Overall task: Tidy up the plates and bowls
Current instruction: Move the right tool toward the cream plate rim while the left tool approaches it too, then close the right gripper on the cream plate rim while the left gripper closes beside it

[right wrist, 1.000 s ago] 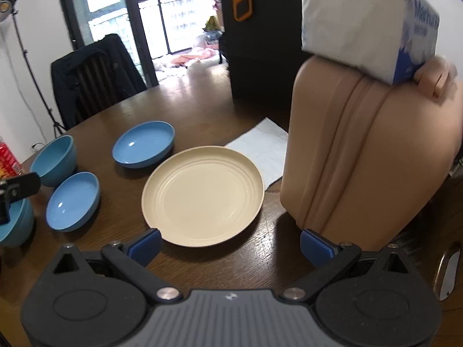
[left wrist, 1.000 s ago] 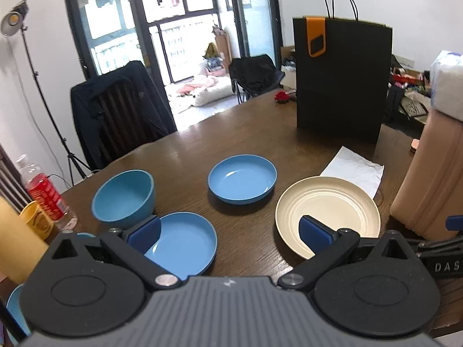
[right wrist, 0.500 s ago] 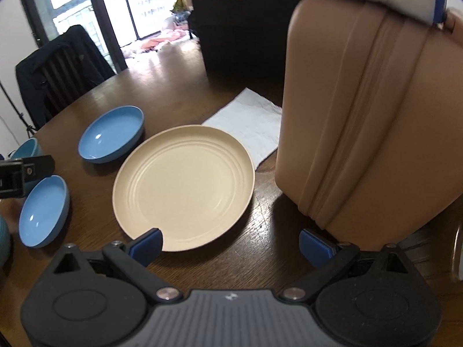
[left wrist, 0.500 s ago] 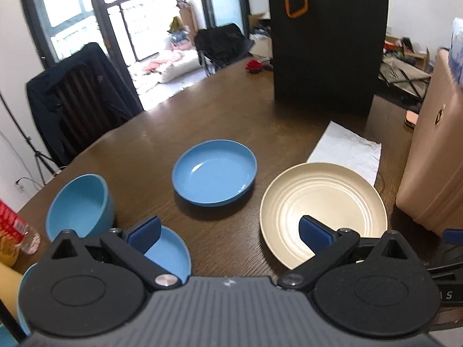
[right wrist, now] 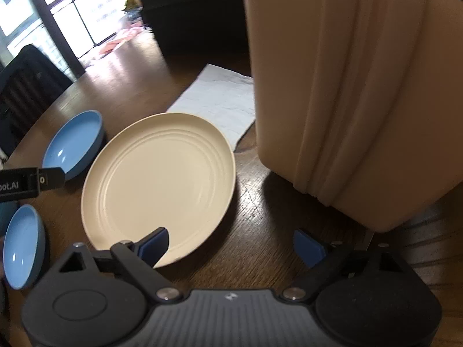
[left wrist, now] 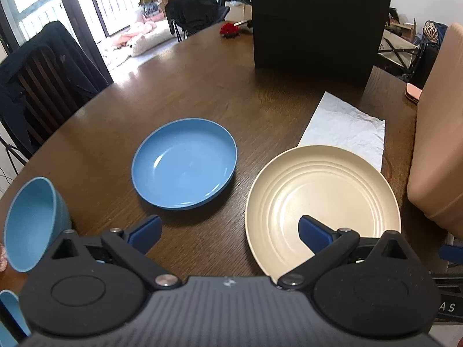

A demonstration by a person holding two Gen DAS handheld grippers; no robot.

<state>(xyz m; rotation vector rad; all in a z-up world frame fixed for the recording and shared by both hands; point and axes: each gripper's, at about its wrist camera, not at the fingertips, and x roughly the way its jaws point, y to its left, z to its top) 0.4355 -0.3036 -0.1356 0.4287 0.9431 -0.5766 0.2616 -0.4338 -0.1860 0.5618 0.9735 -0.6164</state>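
The black bag (left wrist: pixel 318 20) and the tan case (right wrist: pixel 356 86) are cut off at the top, and the left edge cuts the small blue bowl (right wrist: pixel 20 245).

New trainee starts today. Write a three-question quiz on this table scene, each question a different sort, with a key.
1. True or false: the left gripper is shut on the cream plate.
2. Which lies partly under the cream plate's far rim? A) white paper napkin B) black bag C) blue bowl
3. Fill in: the blue plate sits to the ____ of the cream plate in the left wrist view.

Key: 1 false, both grippers, right gripper included, are open and empty. 2 A. 3 left.
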